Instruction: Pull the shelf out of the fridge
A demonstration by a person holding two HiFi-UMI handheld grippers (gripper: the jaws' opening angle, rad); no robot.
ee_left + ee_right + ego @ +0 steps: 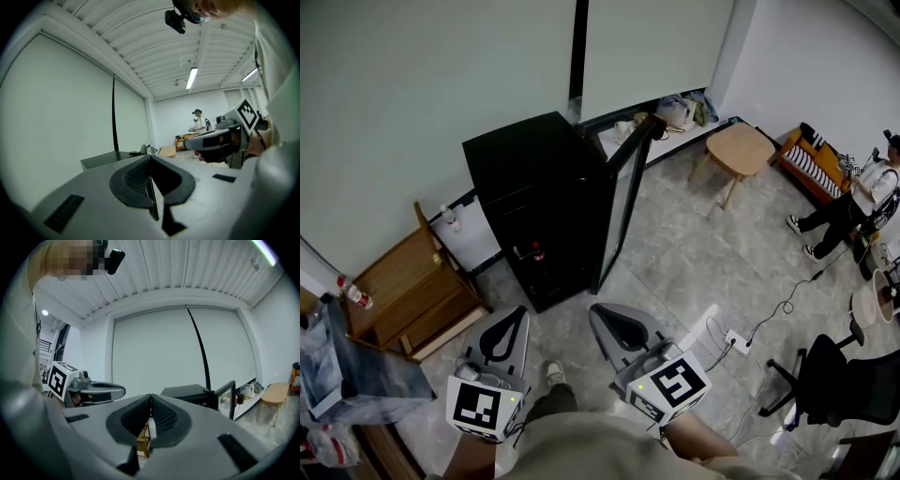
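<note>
A black fridge [539, 192] stands against the wall with its glass door [623, 192] swung open to the right. In its dark interior only a small red-topped item [535, 251] shows; I cannot make out the shelf. My left gripper [519, 313] and right gripper [598, 310] are held low in front of my body, well short of the fridge, both shut with nothing between the jaws. The left gripper [151, 158] points past the fridge top [105, 159]. In the right gripper view, the right gripper [151, 397] faces the fridge [190, 393] and its door [228, 400].
A wooden cabinet [412, 291] and a white bin [464, 234] stand left of the fridge. A round wooden table [741, 150] is at the back right, with a person [853, 202] beyond it. A power strip with cable [736, 339] and an office chair [834, 375] are at my right.
</note>
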